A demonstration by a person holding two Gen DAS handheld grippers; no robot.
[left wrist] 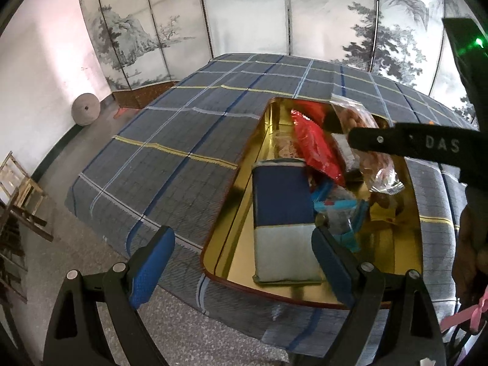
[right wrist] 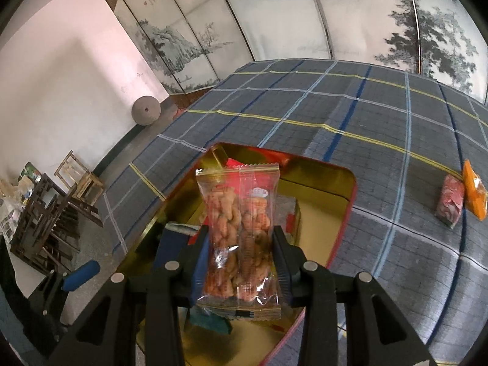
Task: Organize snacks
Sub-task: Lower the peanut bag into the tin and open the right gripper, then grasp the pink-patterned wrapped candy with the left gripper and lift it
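Your right gripper (right wrist: 241, 244) has its jaws clamped on a clear twisted-cracker packet (right wrist: 239, 228) over the gold tin box (right wrist: 341, 210), several snacks already inside. Left gripper (left wrist: 241, 262) jaws apart, empty. Pink (right wrist: 450, 202) and orange (right wrist: 474, 193) packets remain on the plaid tabletop (right wrist: 305, 106).

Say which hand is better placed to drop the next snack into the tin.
Right. Its tool already grips a clear snack pack above the tin; the left tool is open and empty at the tin's rim.

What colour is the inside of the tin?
Shiny gold inside the tin, clearest in the left wrist view.
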